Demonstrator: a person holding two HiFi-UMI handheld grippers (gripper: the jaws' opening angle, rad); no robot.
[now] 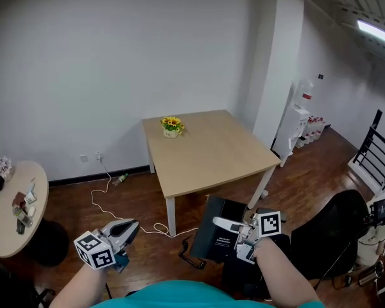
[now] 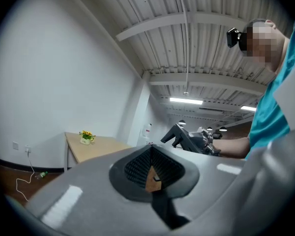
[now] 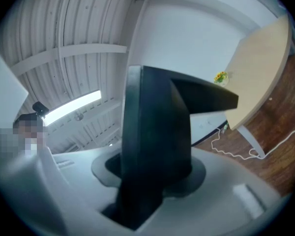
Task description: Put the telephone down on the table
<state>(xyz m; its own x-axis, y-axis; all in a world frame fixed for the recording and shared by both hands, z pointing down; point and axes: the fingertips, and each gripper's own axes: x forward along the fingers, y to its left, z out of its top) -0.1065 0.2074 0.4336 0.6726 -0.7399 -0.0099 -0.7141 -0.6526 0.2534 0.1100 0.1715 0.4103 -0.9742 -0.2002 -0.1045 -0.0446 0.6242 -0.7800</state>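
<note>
Telephone: a black slab (image 1: 218, 242), which I take for the telephone though its shape reads poorly from above. It is low and near me, right of centre, over the floor and well short of the surface.
Right tool: my right tool (image 1: 231, 228) is pinching it; the dark body fills the gap between the jaws.
Left tool: my left tool (image 1: 129, 228) is pressed together on nothing, low at the near left.
Surface: a pale wooden surface (image 1: 212, 153) lies farther ahead, bare except for a flower pot (image 1: 171, 127) at its far left corner.
Floor: a white cable (image 1: 106, 204) trails by the near left leg.
Step in hand: carrying, I judge; setting down has not begun.
Doing it well: I should hold a firm pinch and step over the cable. I should aim for the bare middle, clear of the pot. I should spread the jaws only once the base rests flat.
</note>
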